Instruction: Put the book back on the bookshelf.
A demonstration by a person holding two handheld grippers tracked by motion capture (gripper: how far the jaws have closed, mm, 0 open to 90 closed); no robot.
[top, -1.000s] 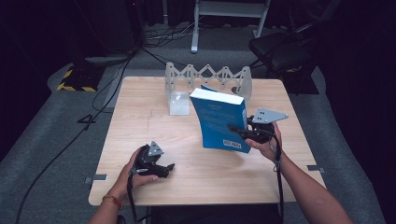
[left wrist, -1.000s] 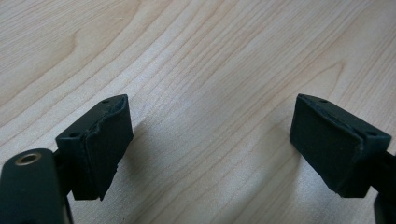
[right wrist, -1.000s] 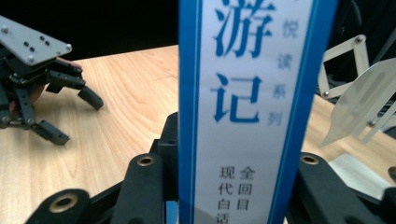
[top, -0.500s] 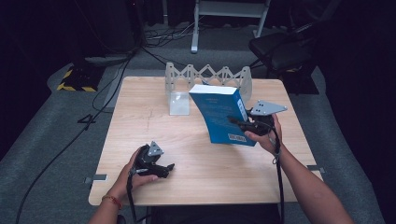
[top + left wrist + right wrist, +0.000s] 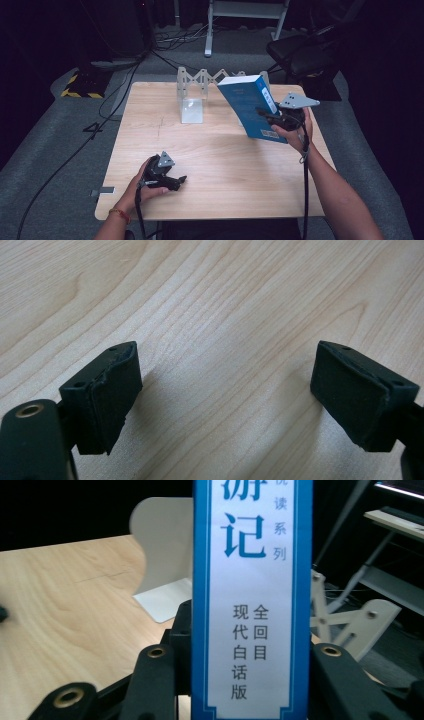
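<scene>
The blue book (image 5: 252,106) is clear of the wooden table (image 5: 225,165), tilted, in front of the grey zigzag book rack (image 5: 200,80). My right gripper (image 5: 267,116) pinches it at the spine (image 5: 252,605). My left gripper (image 5: 172,181) rests low on the table's near left, jaws spread, nothing between them.

High view above the near edge facing forward over the table (image 5: 220,165), gripper views close-up, sharing its wood.
</scene>
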